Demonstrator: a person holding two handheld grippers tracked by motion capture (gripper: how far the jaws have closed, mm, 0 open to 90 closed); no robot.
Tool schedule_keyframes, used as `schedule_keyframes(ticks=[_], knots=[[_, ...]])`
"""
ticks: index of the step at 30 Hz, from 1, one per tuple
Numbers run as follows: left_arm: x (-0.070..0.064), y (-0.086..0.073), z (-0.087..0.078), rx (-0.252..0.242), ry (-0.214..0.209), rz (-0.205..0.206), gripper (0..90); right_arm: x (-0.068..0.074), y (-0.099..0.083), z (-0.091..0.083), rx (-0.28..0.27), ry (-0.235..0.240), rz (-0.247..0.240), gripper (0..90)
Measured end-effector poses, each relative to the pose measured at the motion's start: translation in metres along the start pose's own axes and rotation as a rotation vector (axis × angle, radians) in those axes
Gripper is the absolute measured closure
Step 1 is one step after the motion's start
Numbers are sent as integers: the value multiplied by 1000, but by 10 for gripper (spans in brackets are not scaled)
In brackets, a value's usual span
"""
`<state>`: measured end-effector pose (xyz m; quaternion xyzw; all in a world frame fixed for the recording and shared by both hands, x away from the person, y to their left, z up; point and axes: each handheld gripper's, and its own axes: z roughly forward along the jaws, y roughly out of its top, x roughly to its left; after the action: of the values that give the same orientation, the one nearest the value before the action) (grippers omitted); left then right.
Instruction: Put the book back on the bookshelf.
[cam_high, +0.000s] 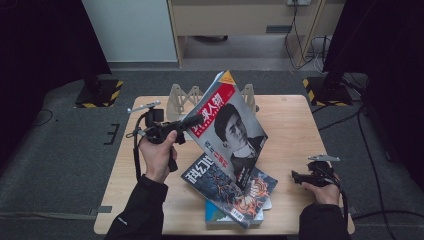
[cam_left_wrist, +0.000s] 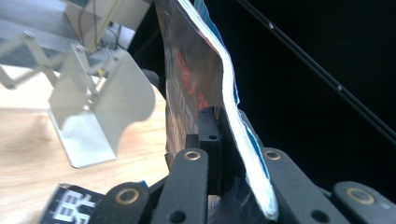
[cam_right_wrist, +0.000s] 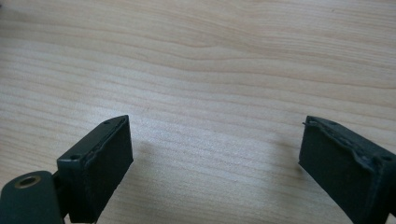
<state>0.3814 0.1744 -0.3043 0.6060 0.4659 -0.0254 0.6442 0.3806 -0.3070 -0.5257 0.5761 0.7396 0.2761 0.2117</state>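
The left gripper (cam_high: 192, 121) is clamped on the left edge of a magazine with a portrait cover (cam_high: 227, 127), its jaws pinching the pages between them, as the left gripper view shows with the magazine's white page edge (cam_left_wrist: 243, 140) curving up from the jaws. The left hand (cam_high: 159, 155) holds the gripper's handle from below, forearm rising from the near edge of the table (cam_high: 295, 115), wrist turned so the gripper points rightward toward the magazine. The portrait magazine stands tilted, raised off the table, its lower corner over a stack of two more magazines (cam_high: 235, 192) lying flat near the table's front edge. Behind the portrait magazine, at the far edge of the table, stands a pale folding book rack (cam_high: 182, 97), seen up close in the left gripper view (cam_left_wrist: 93, 116).

Well to the right of the portrait magazine, the right gripper (cam_high: 296, 176) rests low over the bare table, held by the right hand (cam_high: 324, 192); its jaws stand wide apart with nothing between them, wood grain (cam_right_wrist: 210, 93) showing below.
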Motion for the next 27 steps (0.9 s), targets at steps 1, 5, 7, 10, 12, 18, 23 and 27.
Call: schedule_keyframes(ticks=[1,5,7,10,12,18,23,27], knots=[[1,3,-4,-6,8,7,857,1,0,1,8,5,-2,95],[5,13,-17,-32,46,27,856,2,-1,4,26,16,-17,81],[8,18,-23,-48,59,26,856,3,-1,4,25,19,-20,82],[14,25,-34,-73,75,18,856,4,-1,5,14,30,-35,71],[18,29,-40,-87,85,12,857,4,-1,6,13,31,-39,70],[27,40,-57,-117,134,19,856,5,-4,7,-12,41,-40,56],[35,47,-69,-137,164,14,857,5,-5,7,-28,38,-41,49],[40,52,-79,-159,189,7,856,5,-7,8,-47,43,-46,37]])
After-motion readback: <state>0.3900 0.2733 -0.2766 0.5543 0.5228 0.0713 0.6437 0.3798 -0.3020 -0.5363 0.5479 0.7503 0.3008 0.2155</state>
